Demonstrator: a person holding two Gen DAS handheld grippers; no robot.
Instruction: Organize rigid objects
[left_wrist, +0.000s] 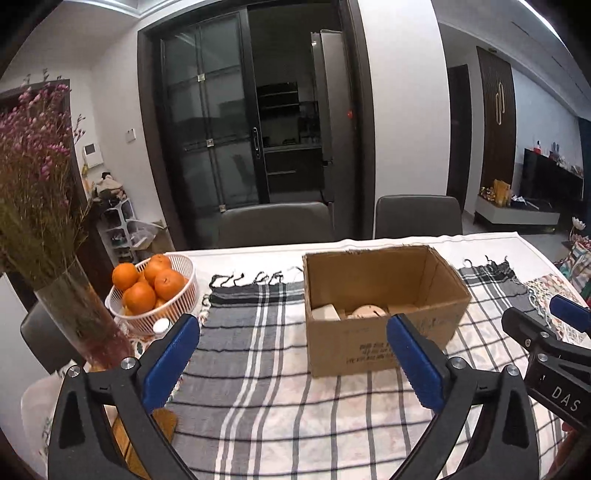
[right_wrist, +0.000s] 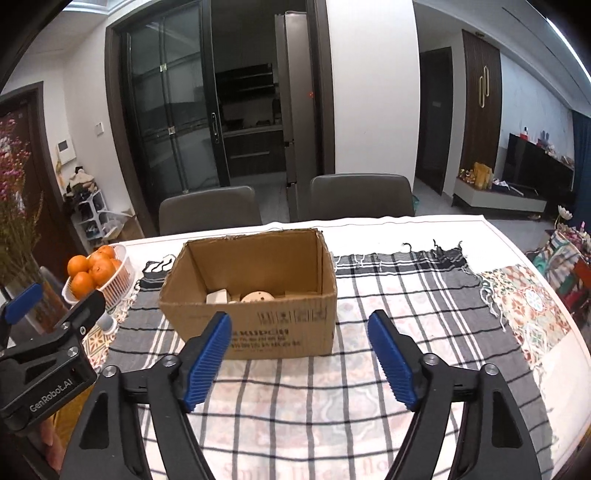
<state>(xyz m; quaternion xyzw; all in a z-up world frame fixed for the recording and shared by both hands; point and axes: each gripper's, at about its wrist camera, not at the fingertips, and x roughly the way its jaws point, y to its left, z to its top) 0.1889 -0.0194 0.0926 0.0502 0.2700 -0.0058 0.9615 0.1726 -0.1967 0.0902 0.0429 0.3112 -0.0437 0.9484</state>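
Both wrist cameras look forward, slightly downward, along open hand-held gripper fingers across the worktop (left_wrist: 280, 398), near the cardboard box (left_wrist: 380, 306), which both views share, the left camera offset leftward.

A white basket (left_wrist: 184, 291) of oranges (left_wrist: 139, 297) sits ahead and left of the left gripper, beside a glass vase (left_wrist: 83, 321) of dried pink flowers (left_wrist: 33, 155). Two grey chairs (right_wrist: 360, 195) stand beyond the checked cloth (right_wrist: 424, 295) on the tabletop (right_wrist: 461, 230).
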